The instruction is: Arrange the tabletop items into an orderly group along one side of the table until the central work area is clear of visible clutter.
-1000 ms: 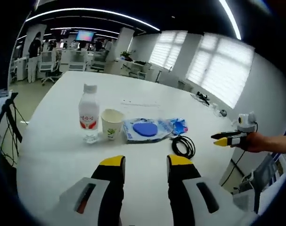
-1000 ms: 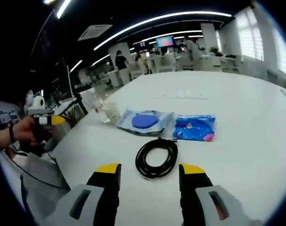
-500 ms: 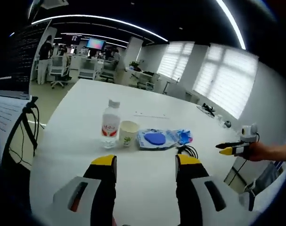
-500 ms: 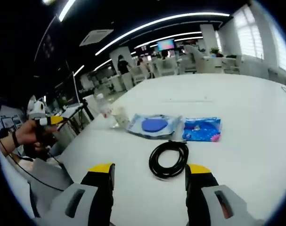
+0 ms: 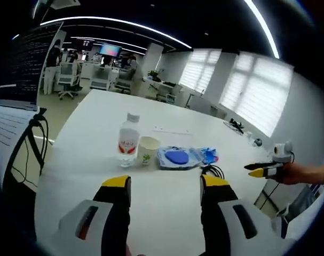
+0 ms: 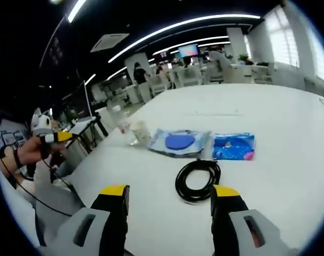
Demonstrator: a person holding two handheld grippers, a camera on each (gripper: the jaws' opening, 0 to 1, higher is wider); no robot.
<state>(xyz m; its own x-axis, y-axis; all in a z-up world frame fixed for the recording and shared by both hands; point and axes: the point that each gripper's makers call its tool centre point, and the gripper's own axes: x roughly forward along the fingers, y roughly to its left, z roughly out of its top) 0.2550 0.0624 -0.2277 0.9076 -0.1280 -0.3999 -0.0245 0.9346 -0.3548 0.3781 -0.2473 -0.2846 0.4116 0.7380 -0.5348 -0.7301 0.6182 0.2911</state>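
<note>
On the desk [image 5: 87,160] a row of things is seen in the left gripper view. The bottle [image 5: 128,147] is placed at the left end. The cup [image 5: 148,151] is set just beside it on the right. Next the flat bag [image 5: 178,158] is laid, and then the small packet [image 5: 208,155]. The coiled cable [image 6: 198,180] is laid in front of the flat bag and the small packet, nearer the edge.

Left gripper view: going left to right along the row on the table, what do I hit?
Bottle → paper cup → clear pouch with blue disc → blue packet → the right claw off past the table edge.
</note>
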